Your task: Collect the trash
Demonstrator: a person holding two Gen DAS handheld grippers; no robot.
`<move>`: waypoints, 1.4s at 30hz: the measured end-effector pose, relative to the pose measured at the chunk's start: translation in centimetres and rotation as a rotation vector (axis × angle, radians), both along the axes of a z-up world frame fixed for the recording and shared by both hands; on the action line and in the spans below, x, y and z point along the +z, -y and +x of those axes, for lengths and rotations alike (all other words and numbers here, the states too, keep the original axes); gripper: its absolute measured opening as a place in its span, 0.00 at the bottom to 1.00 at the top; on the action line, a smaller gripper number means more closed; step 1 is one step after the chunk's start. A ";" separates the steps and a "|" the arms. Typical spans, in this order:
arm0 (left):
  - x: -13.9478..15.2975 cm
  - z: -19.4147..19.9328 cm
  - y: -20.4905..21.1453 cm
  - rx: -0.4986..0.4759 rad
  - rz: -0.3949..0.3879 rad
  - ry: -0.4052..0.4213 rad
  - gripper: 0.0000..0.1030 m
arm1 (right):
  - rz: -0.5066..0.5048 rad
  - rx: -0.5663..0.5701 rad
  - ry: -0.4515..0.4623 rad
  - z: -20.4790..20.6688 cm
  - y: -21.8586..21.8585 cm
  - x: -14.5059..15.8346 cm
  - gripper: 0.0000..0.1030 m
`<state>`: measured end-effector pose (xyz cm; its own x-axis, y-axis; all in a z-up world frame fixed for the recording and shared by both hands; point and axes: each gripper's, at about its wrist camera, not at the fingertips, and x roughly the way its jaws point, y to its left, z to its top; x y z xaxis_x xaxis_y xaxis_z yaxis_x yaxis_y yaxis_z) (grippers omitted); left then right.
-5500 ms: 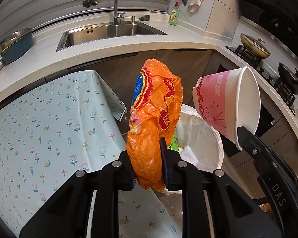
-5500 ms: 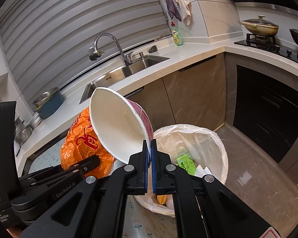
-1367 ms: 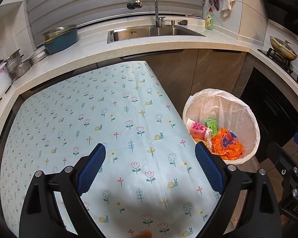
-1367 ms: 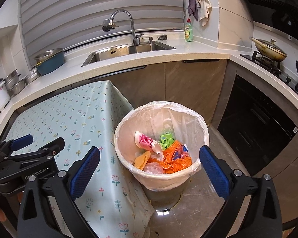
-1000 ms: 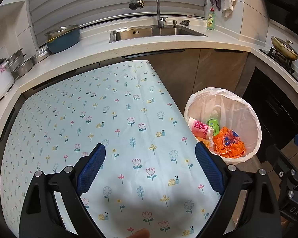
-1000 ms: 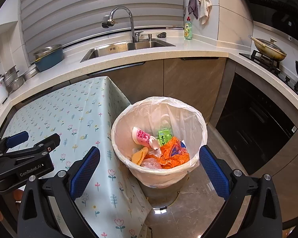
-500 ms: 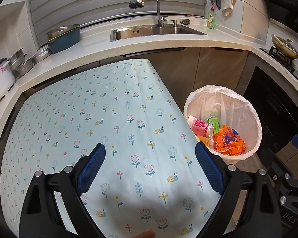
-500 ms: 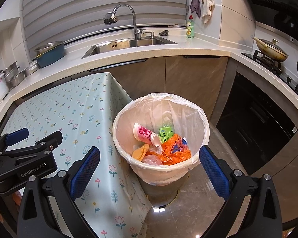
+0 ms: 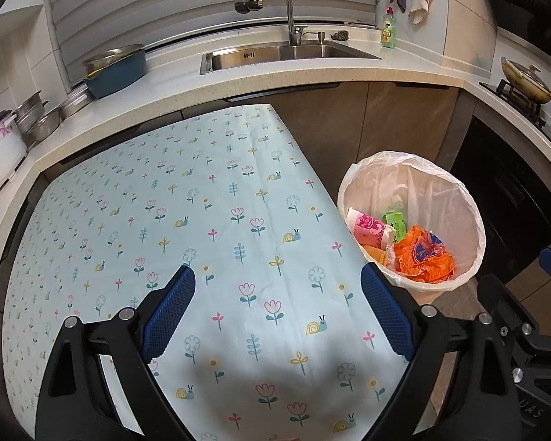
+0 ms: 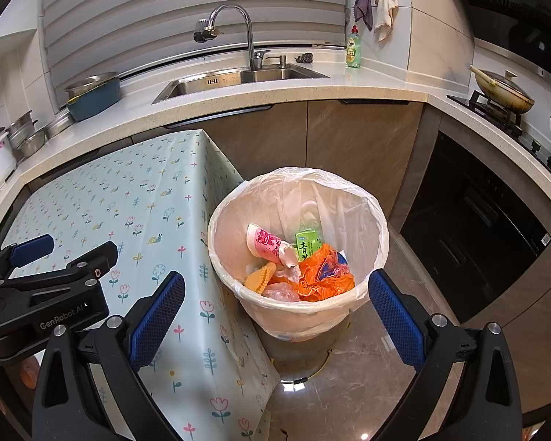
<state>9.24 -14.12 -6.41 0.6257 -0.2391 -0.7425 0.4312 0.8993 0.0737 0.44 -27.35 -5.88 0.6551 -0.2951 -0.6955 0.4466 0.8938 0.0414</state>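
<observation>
Left gripper [image 9: 277, 307]: jaws spread wide, nothing between them, held over the flowered tablecloth [image 9: 187, 220] on the table side of the bin. Right gripper [image 10: 275, 307]: jaws likewise wide apart and empty, held above and in front of the bin [image 10: 349, 191], its blue pads either side of the rim in that view.

Bin stands on the floor just beside the table's edge, white liner folded over the rim. Inside it: pink paper cup [image 10: 270, 243] lying on its side toward the table side, green carton [image 10: 306, 246] next to it toward the back wall, crumpled orange bag [image 10: 323, 275] on the side away from the table, a ridged yellow piece [image 10: 259, 275] near the front, pale wrapper beneath.

Progress, as judged: collection looks essentially done — all visible trash sits in the bin, and no loose item shows on the cloth in either view. What may be left is only a check of the table parts hidden under the grippers, or tying the liner; cannot tell if that is wanted.

Room: open floor on the bin's far side from the table and in front of it. Tight spots — the table's edge touching or nearly touching the bin, cabinet fronts behind it, and the two grippers close to each other beside the bin
</observation>
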 end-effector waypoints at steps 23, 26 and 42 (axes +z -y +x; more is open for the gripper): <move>-0.1 0.1 -0.1 0.014 0.013 0.002 0.85 | 0.002 0.001 -0.002 0.0 -0.1 -0.2 0.94; -0.1 0.1 -0.1 0.014 0.011 -0.002 0.85 | 0.003 0.001 -0.002 0.0 0.0 -0.2 0.94; -0.3 -0.2 -0.4 0.006 0.012 -0.005 0.85 | 0.004 0.000 -0.002 0.0 0.0 -0.2 0.94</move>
